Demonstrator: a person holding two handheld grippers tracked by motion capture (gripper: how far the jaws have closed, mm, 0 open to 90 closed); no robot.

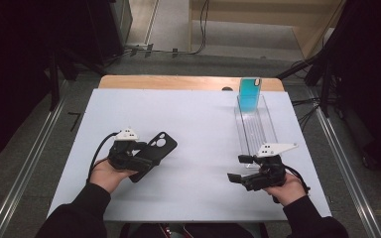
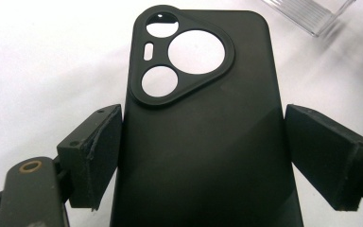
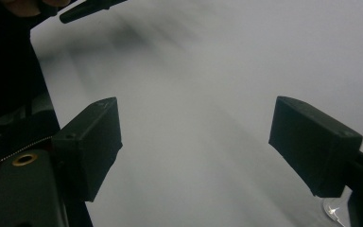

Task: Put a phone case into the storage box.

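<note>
Gripper work first, from the high view: the left gripper (image 1: 146, 154) has a black phone case (image 1: 158, 148) clamped between its jaws, the case slanting up and away over the white worktop (image 1: 188, 124). The right gripper (image 1: 239, 168) hangs near the worktop's right side with its jaws spread and nothing between them, just in front of the near end of a clear rack (image 1: 255, 126). A teal phone case (image 1: 250, 94) stands upright at the far end of that rack. My reading is that cases are being filed into the rack: one is in, one is in hand and not yet placed, so the job looks roughly half done.

From the left gripper view, the black phone case (image 2: 203, 142) sits with its back and camera cutouts facing the lens, both pads pressed against its long edges, the jaws standing wide (the case is a broad thing). A corner of the clear rack (image 2: 312, 14) shows at the top right.

From the right gripper view, the right gripper (image 3: 194, 146) is wide open over bare, blurred worktop (image 3: 208, 94), holding nothing.

Count: two grippers, two phone cases (one black, one teal), one rack.
</note>
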